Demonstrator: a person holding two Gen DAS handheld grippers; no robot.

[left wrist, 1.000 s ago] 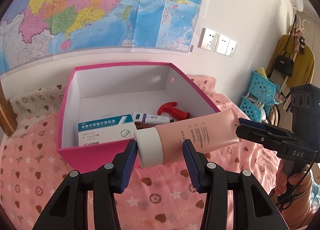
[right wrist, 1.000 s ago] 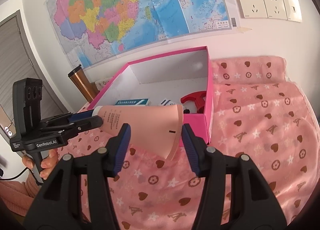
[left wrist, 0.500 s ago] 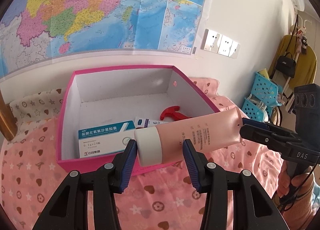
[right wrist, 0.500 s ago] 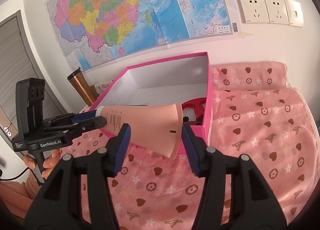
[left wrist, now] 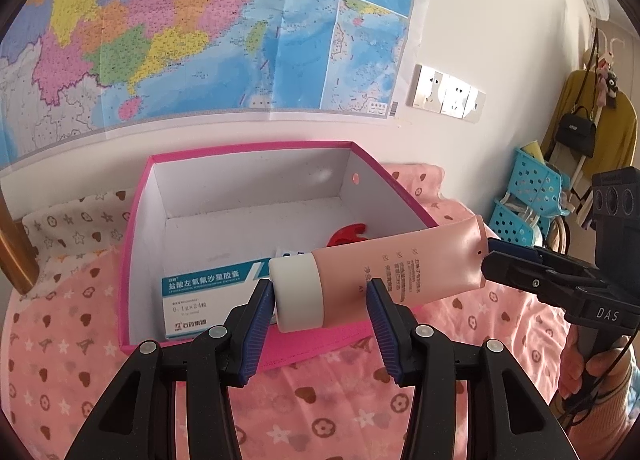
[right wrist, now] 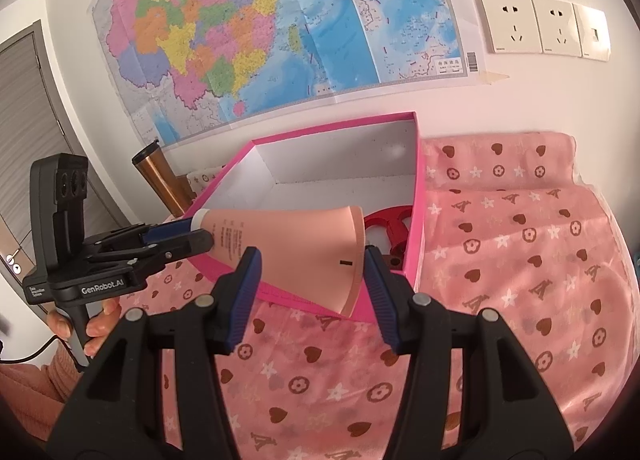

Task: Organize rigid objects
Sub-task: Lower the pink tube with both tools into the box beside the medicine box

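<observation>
Both claws held the pink tube (left wrist: 400, 272): left claw (left wrist: 320, 300) clamped at its white cap, right claw (right wrist: 308, 272) on its crimped end, now carried nearer over the pink box (left wrist: 248, 148), ready to drop in.

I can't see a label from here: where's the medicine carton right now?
In the left wrist view, the carton lies on the floor of the pink box, front left, just left of the held tube's white cap.

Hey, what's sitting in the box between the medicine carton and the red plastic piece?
A small white packet with blue print, mostly hidden behind the pink tube, lies between the medicine carton and the red plastic piece; the left wrist view shows it.
</observation>
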